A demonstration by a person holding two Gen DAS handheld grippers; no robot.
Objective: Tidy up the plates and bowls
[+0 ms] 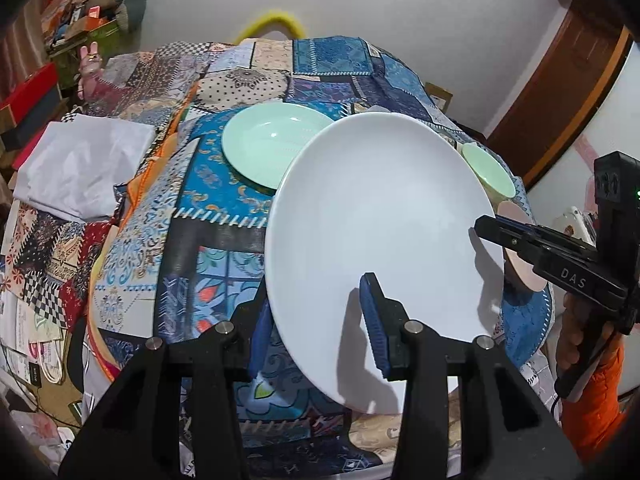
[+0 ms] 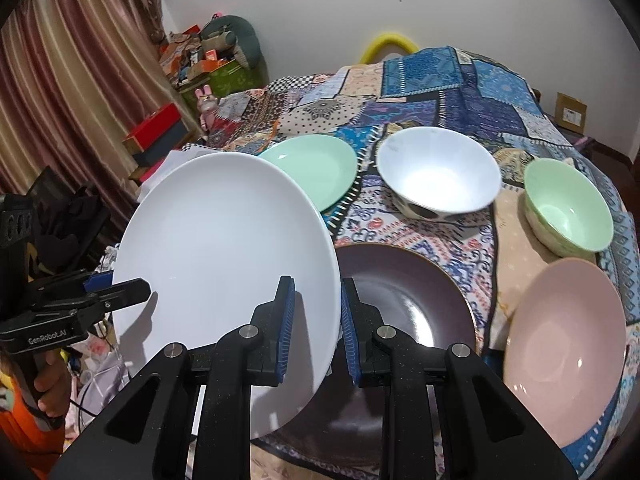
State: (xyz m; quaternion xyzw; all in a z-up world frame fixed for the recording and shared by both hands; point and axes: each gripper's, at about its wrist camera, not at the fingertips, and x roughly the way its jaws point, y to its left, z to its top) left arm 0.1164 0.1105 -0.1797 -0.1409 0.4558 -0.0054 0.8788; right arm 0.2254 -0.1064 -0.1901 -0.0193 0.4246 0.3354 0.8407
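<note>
A large white plate (image 1: 380, 240) (image 2: 224, 260) hangs tilted above the patchwork-covered table (image 1: 224, 240), held by both grippers. My left gripper (image 1: 316, 320) is shut on its near left rim and shows at the plate's left edge in the right wrist view (image 2: 132, 288). My right gripper (image 2: 318, 320) is shut on the opposite rim and shows in the left wrist view (image 1: 488, 228). On the table lie a mint plate (image 2: 316, 164) (image 1: 268, 140), a dark brown plate (image 2: 408, 312) partly under the white one, a pink plate (image 2: 564, 344), a white bowl (image 2: 436, 176) and a mint bowl (image 2: 568, 208) (image 1: 488, 168).
A folded white cloth (image 1: 84, 160) lies at the table's left side. Boxes and clutter (image 2: 200, 64) pile up beyond it by a curtain (image 2: 80, 100), with a pink toy rabbit (image 2: 206, 100). An orange sleeve (image 1: 592, 392) shows behind the right gripper. A wooden door frame (image 1: 560, 80) stands on the right.
</note>
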